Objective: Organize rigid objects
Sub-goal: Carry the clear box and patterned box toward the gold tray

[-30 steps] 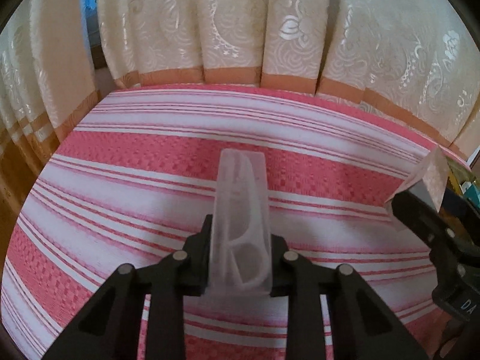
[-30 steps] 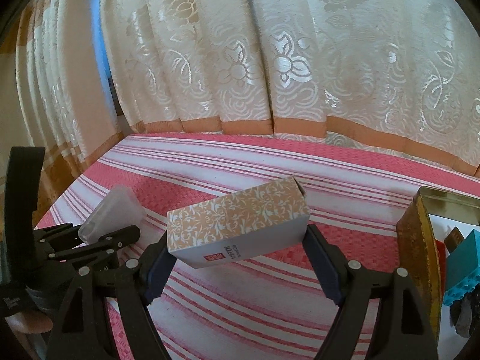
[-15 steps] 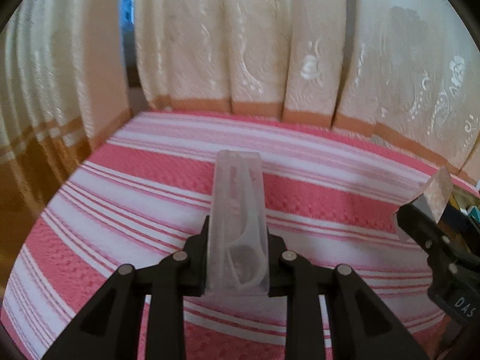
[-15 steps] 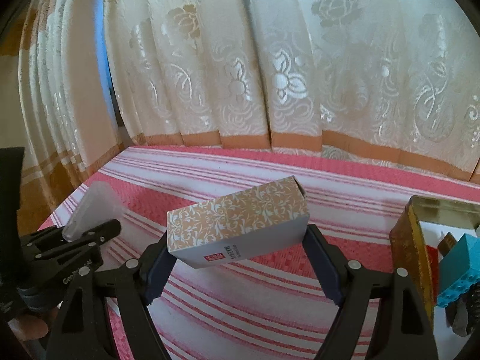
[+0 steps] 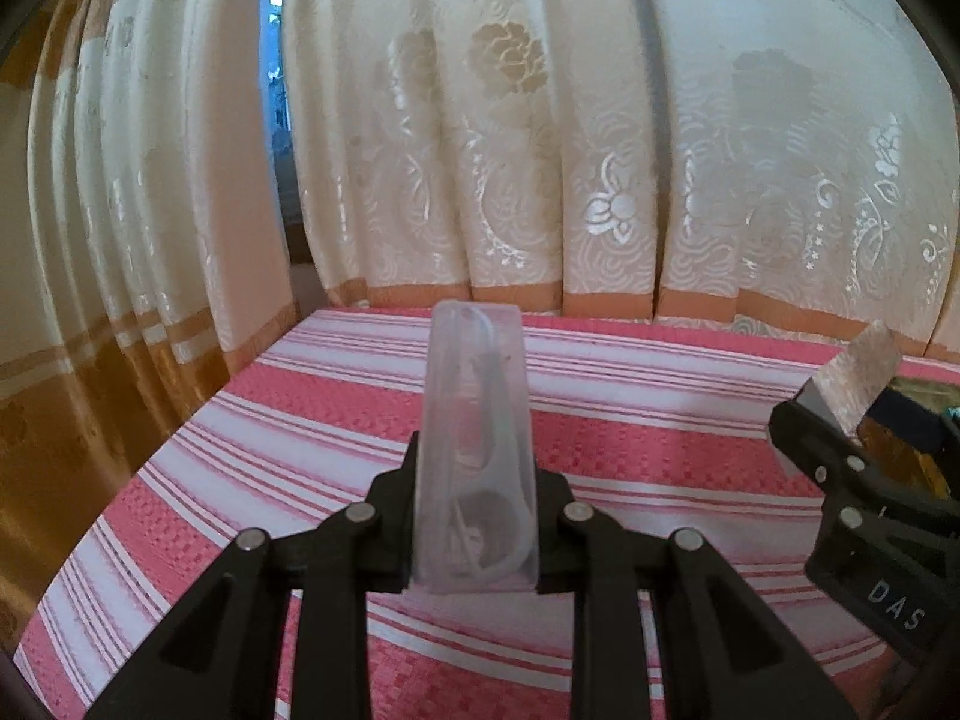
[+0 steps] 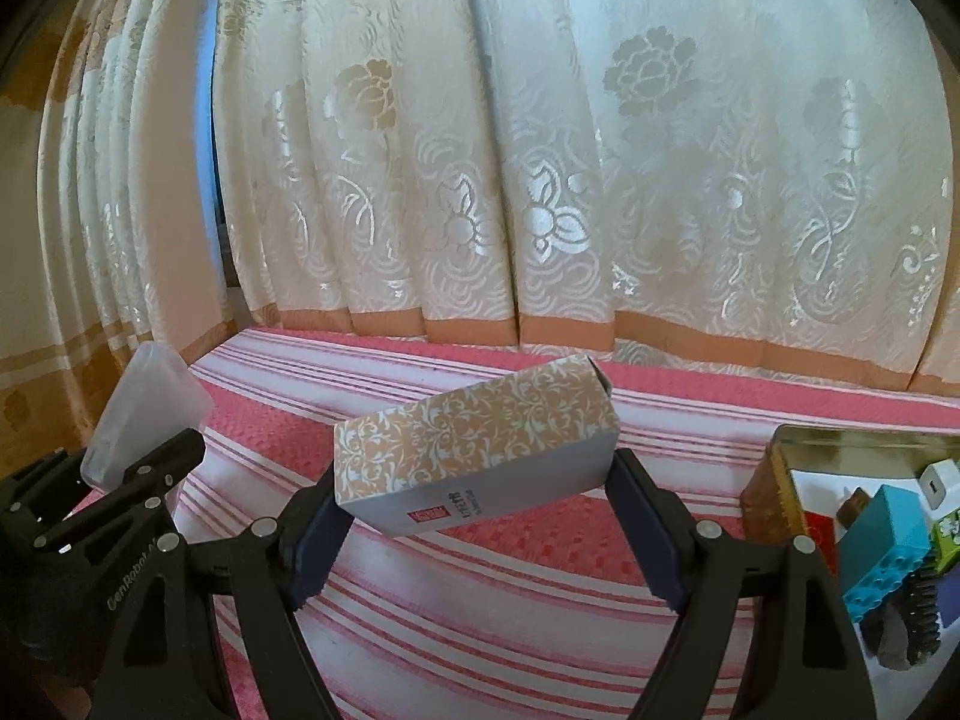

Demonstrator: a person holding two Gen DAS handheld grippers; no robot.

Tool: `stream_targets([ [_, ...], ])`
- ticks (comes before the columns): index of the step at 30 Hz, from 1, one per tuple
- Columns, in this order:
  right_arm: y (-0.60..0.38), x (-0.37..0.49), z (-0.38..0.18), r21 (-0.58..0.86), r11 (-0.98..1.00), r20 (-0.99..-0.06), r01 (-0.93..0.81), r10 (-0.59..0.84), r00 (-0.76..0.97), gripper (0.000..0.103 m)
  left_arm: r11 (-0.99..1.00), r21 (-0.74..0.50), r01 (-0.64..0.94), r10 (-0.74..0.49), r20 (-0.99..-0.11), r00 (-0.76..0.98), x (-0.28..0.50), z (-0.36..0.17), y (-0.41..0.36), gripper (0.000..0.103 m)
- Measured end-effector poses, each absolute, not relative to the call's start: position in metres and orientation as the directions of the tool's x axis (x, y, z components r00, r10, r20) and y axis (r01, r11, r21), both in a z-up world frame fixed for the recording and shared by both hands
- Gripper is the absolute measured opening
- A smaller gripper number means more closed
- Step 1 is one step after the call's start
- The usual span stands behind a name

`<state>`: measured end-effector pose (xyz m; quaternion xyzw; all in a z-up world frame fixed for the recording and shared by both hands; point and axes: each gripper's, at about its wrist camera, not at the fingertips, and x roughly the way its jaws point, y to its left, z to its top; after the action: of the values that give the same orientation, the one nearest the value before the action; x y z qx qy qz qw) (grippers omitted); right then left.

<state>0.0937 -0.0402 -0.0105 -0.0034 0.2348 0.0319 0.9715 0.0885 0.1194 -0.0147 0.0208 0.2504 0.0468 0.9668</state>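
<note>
Left wrist view: left tongs (image 5: 474,534) clamped on a translucent frosted plastic case (image 5: 477,450), held upright above the pink-and-white striped cloth on the worktop (image 5: 300,450). Cream floral curtains (image 5: 510,150) behind. At far right, right tongs (image 5: 840,456) gripping the patterned box's end (image 5: 858,381).

Right wrist view: right tongs (image 6: 474,534) clamped on an orange-and-white floral cardboard box (image 6: 480,450), tilted, lifted clear of the striped cloth (image 6: 480,600). At right, a gold metal tin (image 6: 774,498) standing on the cloth, holding a teal toy brick (image 6: 882,546) and other small items. At left, left tongs (image 6: 138,474) with the frosted case (image 6: 150,408).
</note>
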Motion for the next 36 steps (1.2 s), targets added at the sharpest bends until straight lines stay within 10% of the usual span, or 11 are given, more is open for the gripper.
stream_targets([
  [36,-0.067,0.056,-0.011,-0.009,1.0,-0.441,-0.03,0.023,0.897,0.083,0.996,0.044,-0.08,0.091,-0.452,0.887,0.055,-0.014,0.079,0.024],
])
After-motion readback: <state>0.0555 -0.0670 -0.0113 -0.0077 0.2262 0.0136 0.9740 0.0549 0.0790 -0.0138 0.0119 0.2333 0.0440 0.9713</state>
